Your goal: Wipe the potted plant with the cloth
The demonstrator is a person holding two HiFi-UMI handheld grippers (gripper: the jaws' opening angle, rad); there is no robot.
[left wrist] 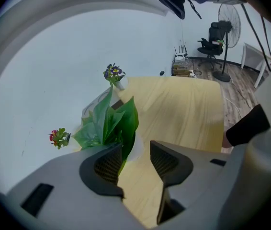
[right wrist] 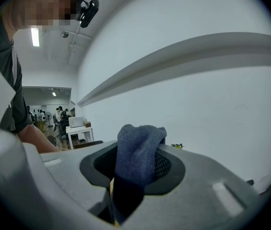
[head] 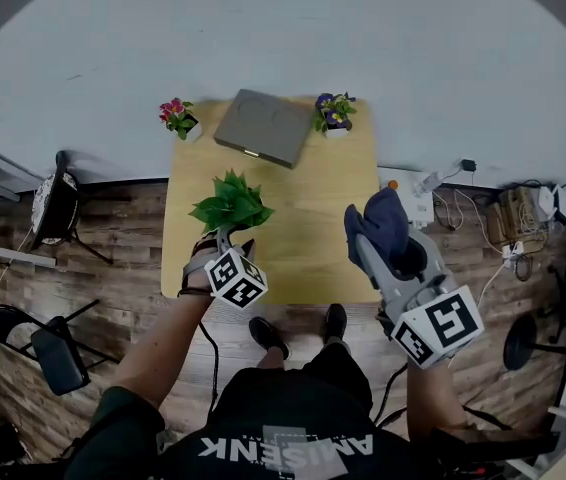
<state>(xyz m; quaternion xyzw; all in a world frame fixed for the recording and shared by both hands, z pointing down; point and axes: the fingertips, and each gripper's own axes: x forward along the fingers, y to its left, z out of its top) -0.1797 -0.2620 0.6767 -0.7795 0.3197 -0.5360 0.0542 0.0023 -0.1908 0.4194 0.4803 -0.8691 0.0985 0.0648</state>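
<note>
Pre-wipe; left gripper [left wrist: 134,161] jaws apart, just short of potted plant [left wrist: 111,123]; right gripper [right wrist: 136,169] clamps blue cloth [right wrist: 138,143]; next I carry cloth to leaves.

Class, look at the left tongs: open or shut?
Open. The left gripper view shows a clear gap between the pads of the left tongs; the plant stands ahead of them, not pinched.

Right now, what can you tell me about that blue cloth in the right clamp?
The cloth is dark blue and looks soft and fuzzy, like a towel rag. It is bunched, not spread, pinched between the meshed pads of the right gripper; a rounded fold pokes out past the jaws and the rest trails down between them. In the head view it sits over the table's right edge, apart from the plant.
</note>
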